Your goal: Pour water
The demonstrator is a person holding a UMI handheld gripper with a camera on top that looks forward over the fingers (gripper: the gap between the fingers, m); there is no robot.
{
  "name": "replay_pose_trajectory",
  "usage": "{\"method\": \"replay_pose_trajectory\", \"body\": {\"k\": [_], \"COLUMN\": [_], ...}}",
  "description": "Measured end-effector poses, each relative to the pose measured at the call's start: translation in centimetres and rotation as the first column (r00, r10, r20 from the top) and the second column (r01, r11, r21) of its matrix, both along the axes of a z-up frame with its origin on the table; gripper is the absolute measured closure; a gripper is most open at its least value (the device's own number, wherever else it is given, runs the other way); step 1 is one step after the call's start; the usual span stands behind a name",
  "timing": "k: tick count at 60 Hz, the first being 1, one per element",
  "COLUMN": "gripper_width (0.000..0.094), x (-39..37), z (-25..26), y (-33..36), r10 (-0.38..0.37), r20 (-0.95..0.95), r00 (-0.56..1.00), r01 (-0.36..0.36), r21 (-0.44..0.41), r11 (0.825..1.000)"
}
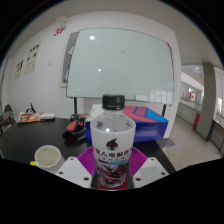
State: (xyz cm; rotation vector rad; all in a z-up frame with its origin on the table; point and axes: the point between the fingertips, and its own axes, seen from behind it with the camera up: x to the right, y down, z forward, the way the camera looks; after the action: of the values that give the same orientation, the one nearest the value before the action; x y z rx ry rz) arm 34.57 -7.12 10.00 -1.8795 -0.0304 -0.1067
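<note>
A clear plastic water bottle [111, 140] with a black cap and a dark label stands upright between my fingers. My gripper [111, 172] is shut on its lower body, the purple pads [90, 160] pressing on both sides. The bottle is held above the dark table [40, 138]. A small pale cup [47, 155] with a greenish rim sits on the table to the left of my fingers, a short way ahead.
A blue tray or box [143, 117] stands behind the bottle to the right. Red and dark items [72, 127] lie further back on the table. A whiteboard [115, 65] fills the wall behind. The table edge runs off to the right.
</note>
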Motion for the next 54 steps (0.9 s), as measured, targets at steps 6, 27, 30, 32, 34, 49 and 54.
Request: {"method": "replay_pose_trajectory", "body": {"k": [6, 27, 30, 32, 34, 49, 54], "gripper_width": [0.0545, 0.0240, 0.0089, 0.0107, 0.0089, 0.0090, 0.0092], "x": [0.9, 1.7, 1.5, 1.5, 1.4, -0.7, -1.8], "z": [-2.6, -5.3, -5.7, -5.8, -5.5, -2.2, -0.2], "y": [0.8, -1.2, -1.9, -2.3, -2.8, -11.3, -15.8], "r10": [-0.017, -0.044, -0.044, -0.054, -0.063, -0.128, -0.138], "r20": [-0.012, -0.022, -0.016, -0.016, -0.017, -0.035, -0.009], "r00": [1.000, 0.999, 0.999, 0.998, 0.998, 0.991, 0.990], "r01": [0.016, 0.042, 0.041, 0.052, 0.060, 0.119, 0.134], "r21": [-0.032, -0.083, -0.117, -0.134, -0.144, -0.204, -0.202], "r11": [0.999, 0.996, 0.992, 0.990, 0.988, 0.972, 0.970]}}
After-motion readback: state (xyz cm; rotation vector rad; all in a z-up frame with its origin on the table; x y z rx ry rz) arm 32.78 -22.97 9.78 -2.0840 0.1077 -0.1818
